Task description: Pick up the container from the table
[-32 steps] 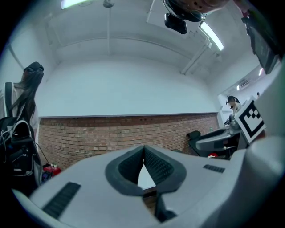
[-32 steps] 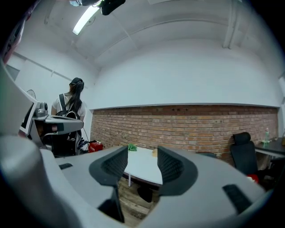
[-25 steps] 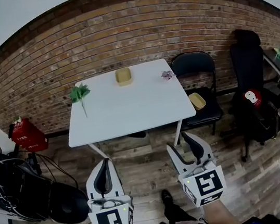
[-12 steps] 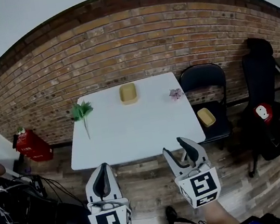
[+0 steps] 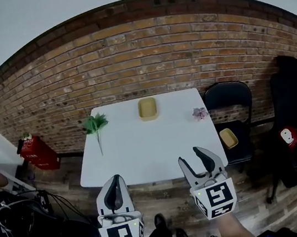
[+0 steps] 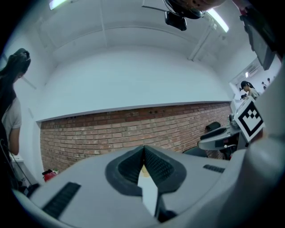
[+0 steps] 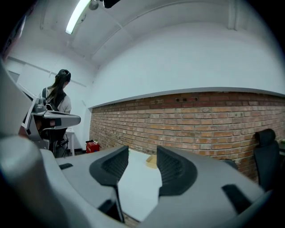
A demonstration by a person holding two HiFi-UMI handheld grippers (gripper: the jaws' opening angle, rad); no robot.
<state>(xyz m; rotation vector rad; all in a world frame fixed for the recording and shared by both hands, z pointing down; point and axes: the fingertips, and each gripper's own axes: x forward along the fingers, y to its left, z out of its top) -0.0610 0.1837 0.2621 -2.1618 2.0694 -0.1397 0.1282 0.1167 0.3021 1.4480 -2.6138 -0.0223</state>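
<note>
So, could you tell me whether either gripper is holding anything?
Nothing is held: left gripper shut empty, right gripper open, container resting on the table.

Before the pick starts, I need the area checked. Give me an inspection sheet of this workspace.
Surface: white square table, mostly bare, against a red brick wall.
Job's things: shallow yellow container at the table's far edge, untouched.
Clutter: green leafy sprig at the far left corner; small pink flower at the far right corner.
Grippers: left gripper jaws together, empty; right gripper jaws apart, empty; both by the near edge, away from the container.
Cables: black and white cables tangled on the floor, left.
Surroundings: black folding chair holding a second yellow container; red box by the wall.
</note>
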